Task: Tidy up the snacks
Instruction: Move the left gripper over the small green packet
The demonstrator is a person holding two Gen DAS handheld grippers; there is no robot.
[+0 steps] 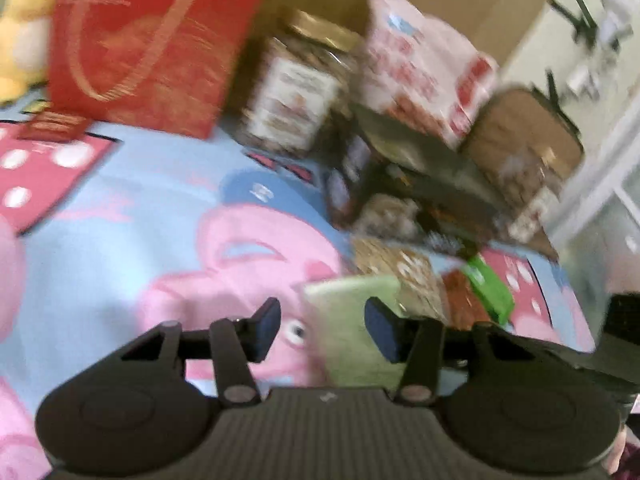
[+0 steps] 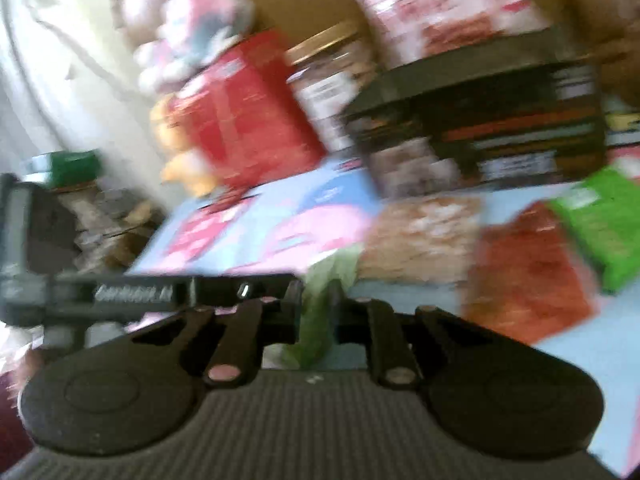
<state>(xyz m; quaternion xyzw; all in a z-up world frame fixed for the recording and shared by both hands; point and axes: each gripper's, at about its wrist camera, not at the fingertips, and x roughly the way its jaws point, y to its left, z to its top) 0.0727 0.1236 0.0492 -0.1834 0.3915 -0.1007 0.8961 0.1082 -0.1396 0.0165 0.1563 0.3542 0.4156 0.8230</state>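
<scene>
Blue cloth (image 1: 132, 216) with pink cartoon pigs covers the bed, and both pictures are blurry.

Left gripper (image 1: 322, 328) has its two fingers spread apart. A pale green packet (image 1: 348, 320) lies between them, closer to the right finger. I cannot tell if that finger touches it. Just past the packet lie a tan snack pack (image 1: 400, 272), an orange one (image 1: 464, 300) and a bright green one (image 1: 490, 284). Further ahead stand a red box (image 1: 148, 44), a jar (image 1: 296, 92) with a gold lid, a pink bag (image 1: 424, 76) and a dark box (image 1: 420, 176). A yellow plush toy (image 1: 20, 36) sits far to the left.

Right gripper (image 2: 316, 312) has its fingers close together, pinching the pale green packet (image 2: 320, 312). To its left is the other gripper's dark body. Ahead and to the right lie the tan pack (image 2: 424, 232), the orange one (image 2: 528, 272) and the bright green one (image 2: 600, 224).
</scene>
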